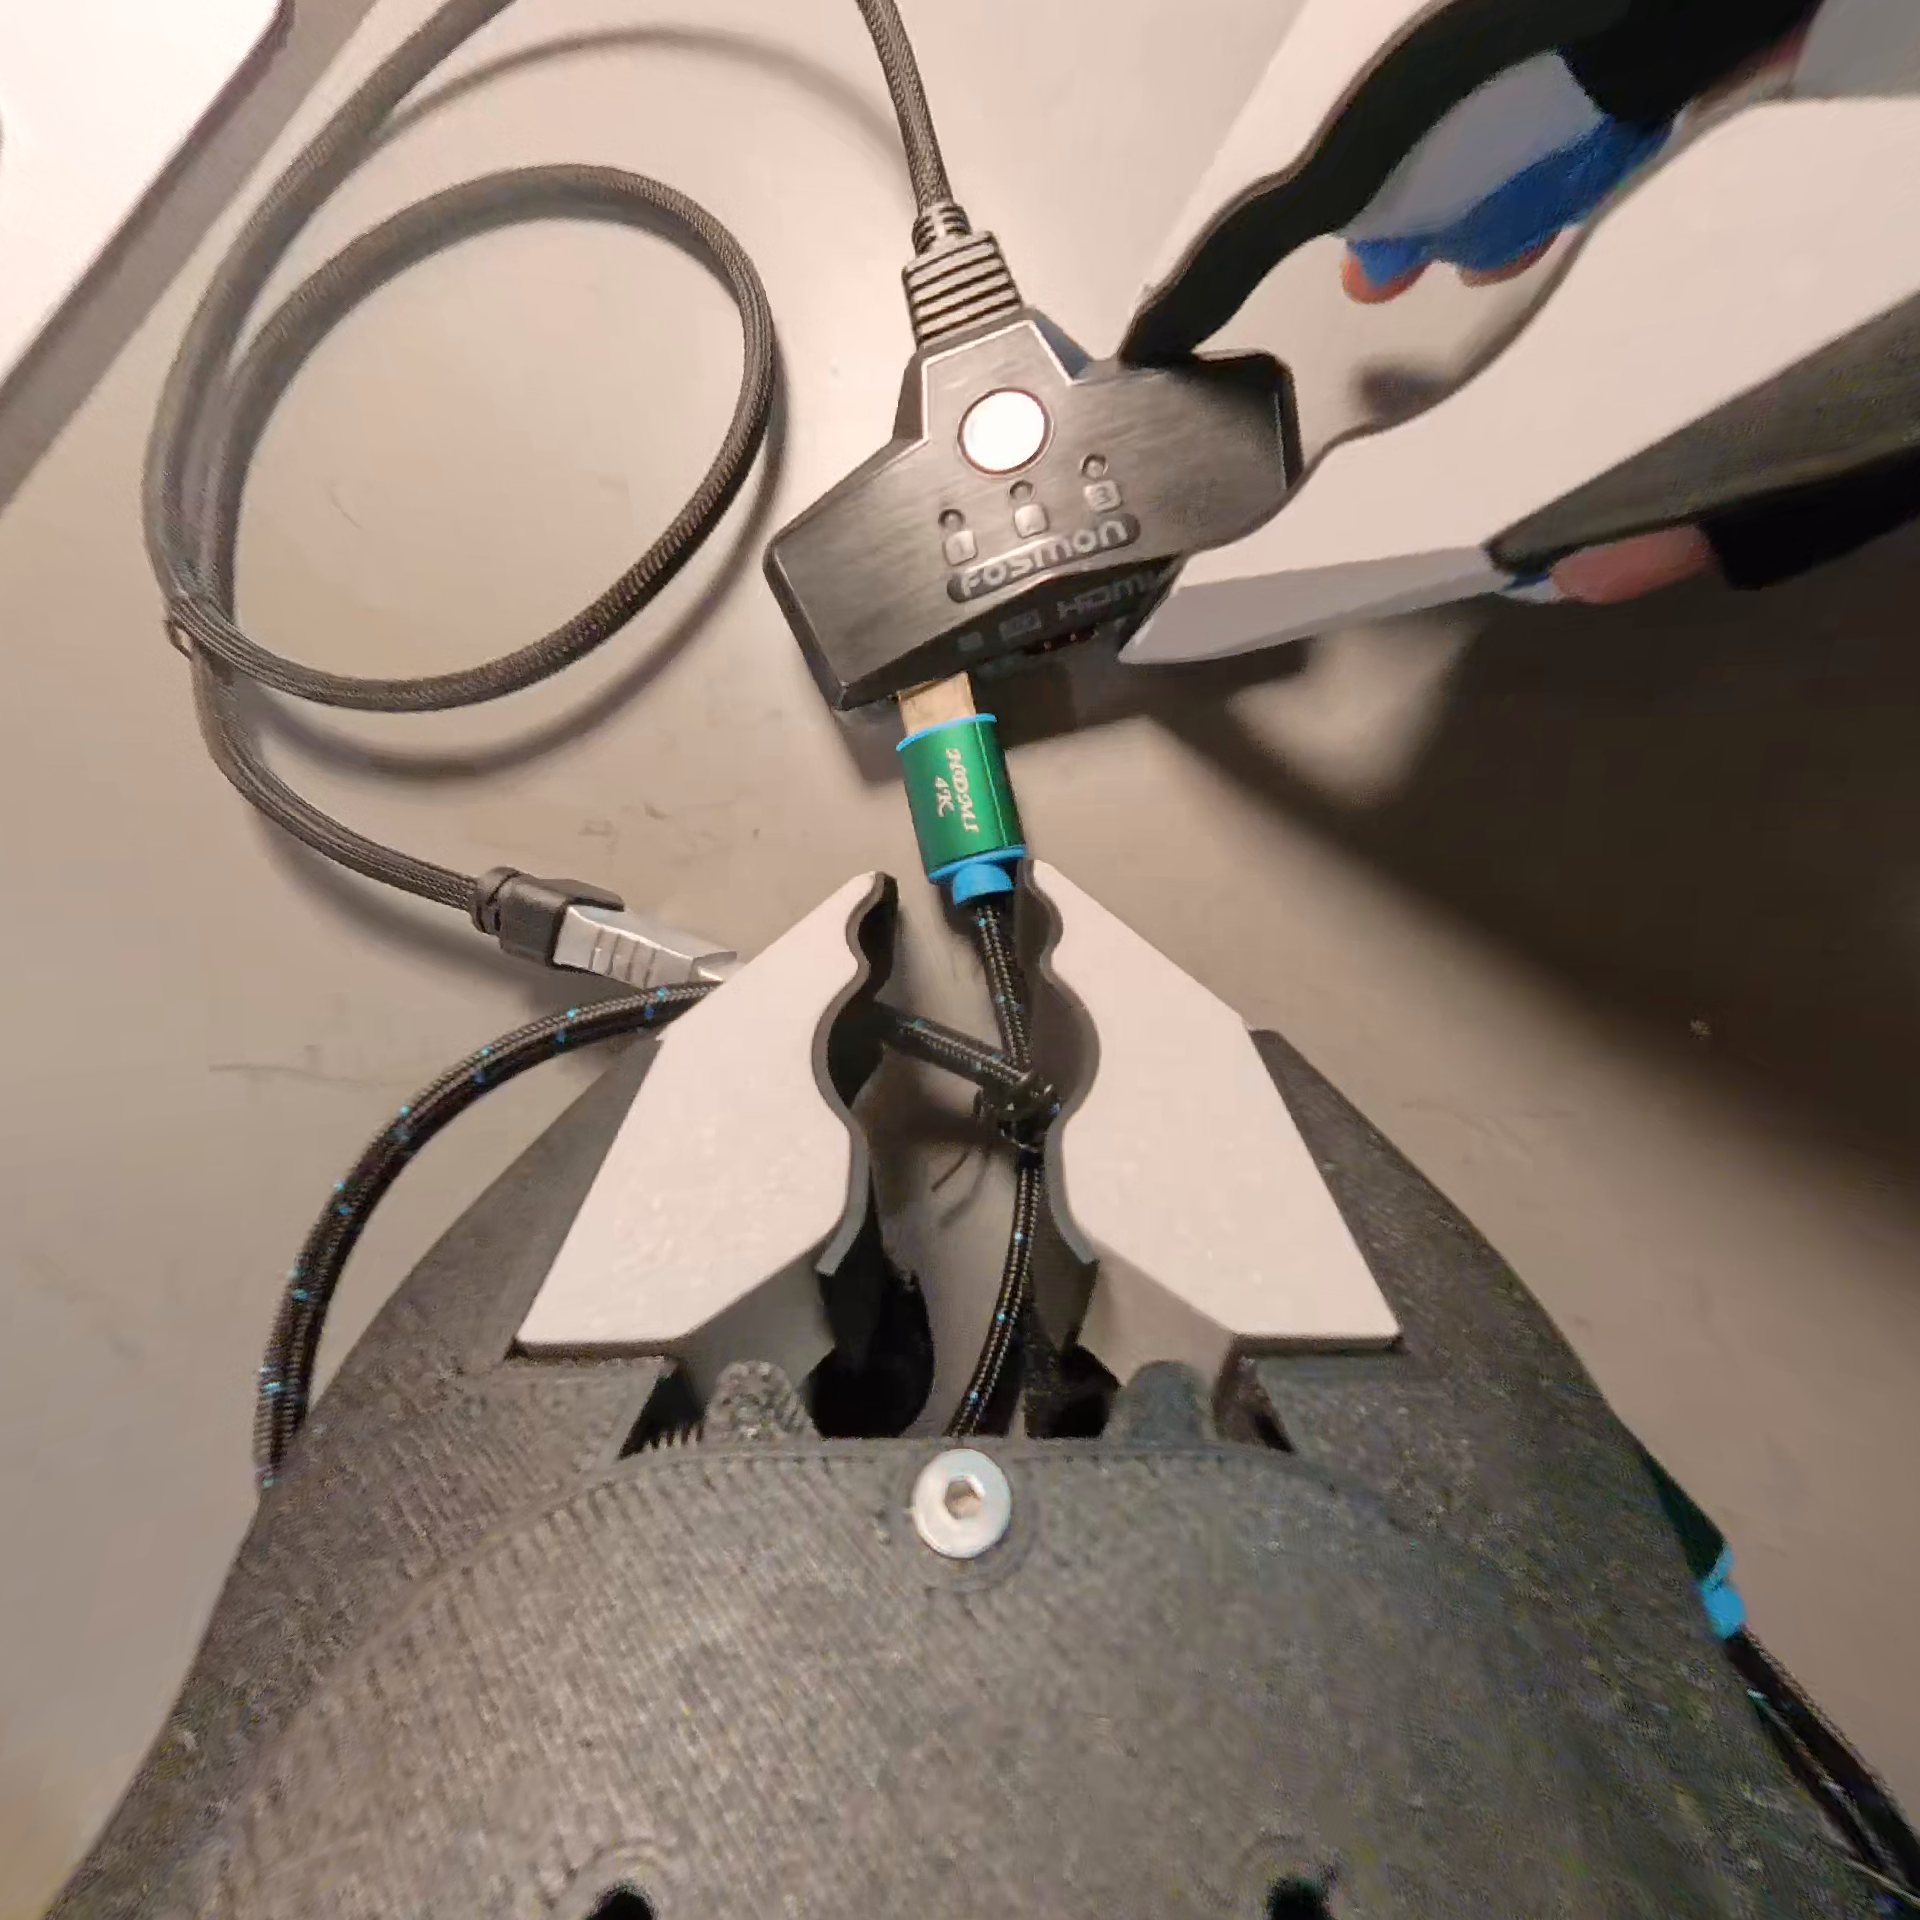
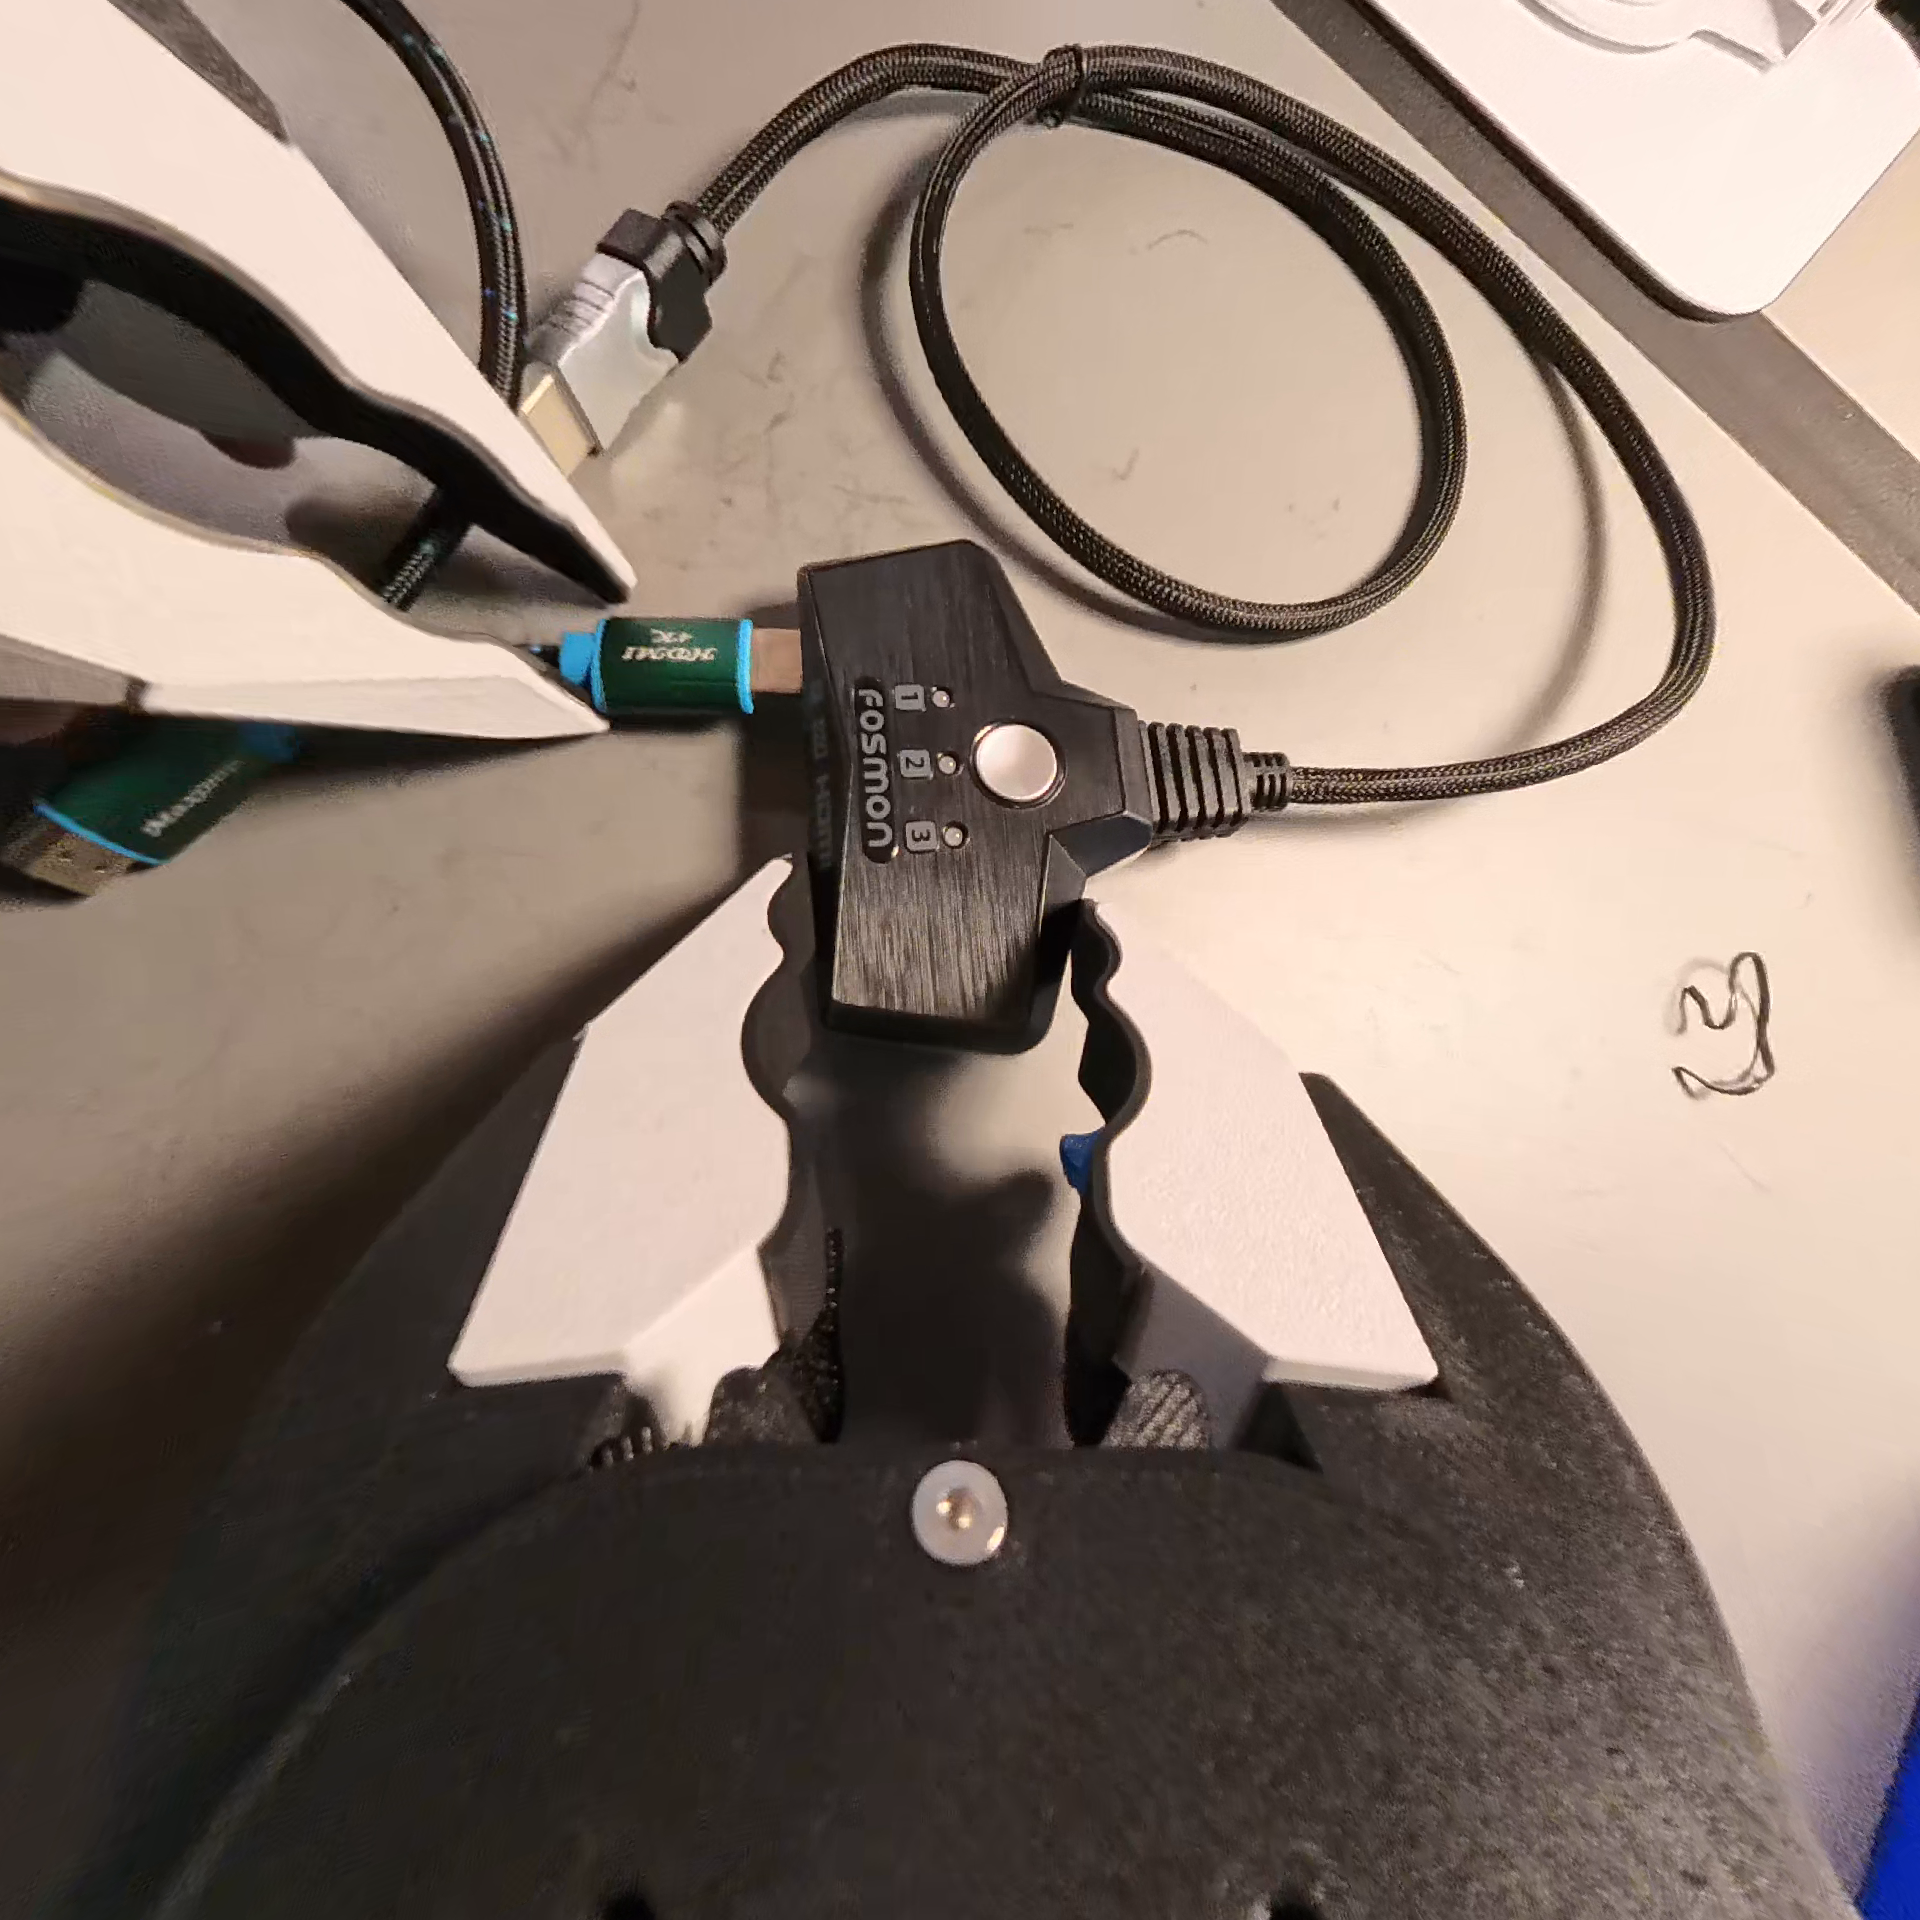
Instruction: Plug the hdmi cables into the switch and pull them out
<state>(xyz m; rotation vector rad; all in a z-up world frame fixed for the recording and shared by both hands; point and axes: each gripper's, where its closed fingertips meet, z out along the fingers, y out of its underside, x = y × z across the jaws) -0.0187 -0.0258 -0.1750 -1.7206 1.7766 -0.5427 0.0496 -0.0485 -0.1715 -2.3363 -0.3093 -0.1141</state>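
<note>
A black HDMI switch (image 1: 1039,520) lies on the beige table, and it also shows in the right wrist view (image 2: 935,790). My right gripper (image 2: 935,904) is shut on the switch's port-3 end, one finger on each side; it shows at the upper right of the left wrist view (image 1: 1174,499). A green HDMI plug (image 1: 961,800) sits partly in the port-1 end with bare metal showing (image 2: 675,665). My left gripper (image 1: 956,883) is open just behind the plug, with its braided cable (image 1: 1013,1039) running between the fingers.
A second green plug (image 2: 135,821) lies on the table under the left gripper (image 2: 603,644). The switch's own black cable (image 2: 1455,416) loops round to a silver plug (image 2: 603,322). A white object (image 2: 1662,135) lies at the far right, with a thin black wire scrap (image 2: 1725,1029) nearby. Both grippers' tips are roughly 30 cm from the white object (image 2: 1662,135).
</note>
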